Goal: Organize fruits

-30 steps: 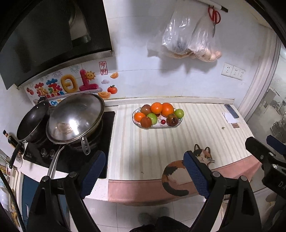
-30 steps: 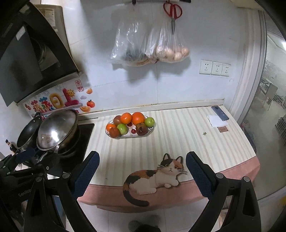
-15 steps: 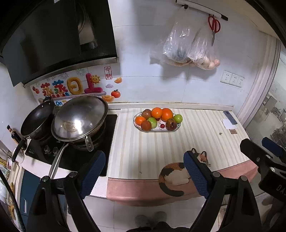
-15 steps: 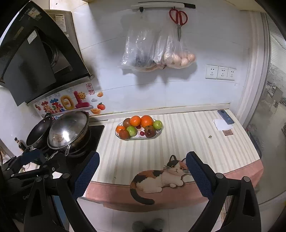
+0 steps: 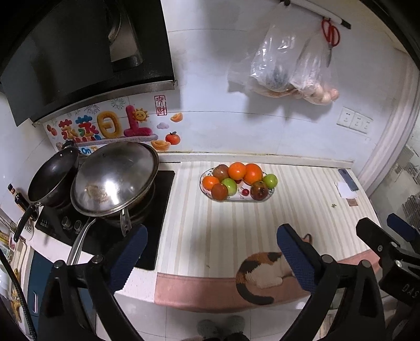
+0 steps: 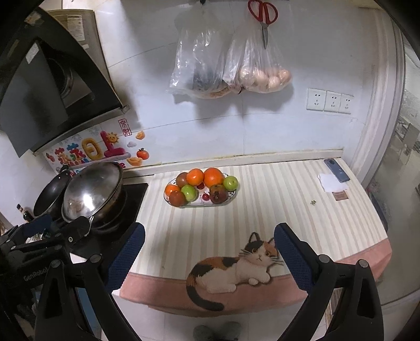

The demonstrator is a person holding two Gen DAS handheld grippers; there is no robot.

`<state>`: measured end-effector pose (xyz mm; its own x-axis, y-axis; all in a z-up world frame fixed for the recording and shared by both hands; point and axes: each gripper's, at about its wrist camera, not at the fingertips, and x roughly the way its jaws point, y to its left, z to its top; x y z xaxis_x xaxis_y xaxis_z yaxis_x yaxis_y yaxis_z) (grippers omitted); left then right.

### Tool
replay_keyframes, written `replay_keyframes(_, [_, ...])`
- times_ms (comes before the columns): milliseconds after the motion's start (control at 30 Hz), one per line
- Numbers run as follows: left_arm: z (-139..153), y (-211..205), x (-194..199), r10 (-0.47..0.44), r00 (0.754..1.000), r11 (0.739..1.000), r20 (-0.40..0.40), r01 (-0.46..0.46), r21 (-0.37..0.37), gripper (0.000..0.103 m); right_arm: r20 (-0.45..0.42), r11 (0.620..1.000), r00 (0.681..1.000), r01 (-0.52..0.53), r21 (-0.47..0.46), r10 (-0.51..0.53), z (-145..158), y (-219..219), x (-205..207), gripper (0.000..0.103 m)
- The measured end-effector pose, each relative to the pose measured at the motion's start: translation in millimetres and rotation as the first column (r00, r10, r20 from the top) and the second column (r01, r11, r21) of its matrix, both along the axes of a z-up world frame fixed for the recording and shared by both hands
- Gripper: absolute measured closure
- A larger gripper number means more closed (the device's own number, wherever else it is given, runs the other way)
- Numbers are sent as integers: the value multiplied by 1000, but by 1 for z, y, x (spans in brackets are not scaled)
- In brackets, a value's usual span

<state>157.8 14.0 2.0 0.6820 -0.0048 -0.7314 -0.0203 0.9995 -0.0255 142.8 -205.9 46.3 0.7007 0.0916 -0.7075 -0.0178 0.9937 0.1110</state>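
Observation:
An oval patterned plate (image 5: 270,193) (image 6: 227,197) sits near the back of the striped counter, heaped with fruit: oranges (image 5: 237,170) (image 6: 213,177), green apples (image 5: 270,180) (image 6: 230,182), dark red fruits (image 5: 259,190) (image 6: 218,194) and small cherries (image 5: 245,192). My left gripper (image 5: 214,253) is open and empty, held in front of the counter edge, well short of the plate. My right gripper (image 6: 210,253) is also open and empty, over the cat picture (image 6: 236,265), equally far from the plate.
A black hob (image 5: 157,209) with a steel wok (image 5: 115,178) and a dark pan (image 5: 52,178) stands left of the plate. A phone (image 6: 336,170) and paper (image 6: 332,182) lie at the counter's far right. Bags (image 6: 228,63) and red scissors (image 6: 263,15) hang on the wall.
Both views have drifted a little relative to the counter, the plate sitting slightly lower in frame. Both grippers stay open and empty; nothing on the counter moved.

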Motion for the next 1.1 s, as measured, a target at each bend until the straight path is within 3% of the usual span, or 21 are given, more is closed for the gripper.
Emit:
replay_keyframes(500, [-43,-7,90,26,994,999,-102,-24,22,1,-69,1000,998,-14,-28,12,-48,-4,112,2])
replay_keyframes(733, [-53,-14,110,27,992,999,-123,-22,38,1,-117,1000,993,-5,-27,2,-70,-9,136,2])
replay_keyframes(1100, [-57,-18,114,22,990,1000,-140,-18,26,1,-133,1000,991,4,-29,-8,-77,-20,139,2])
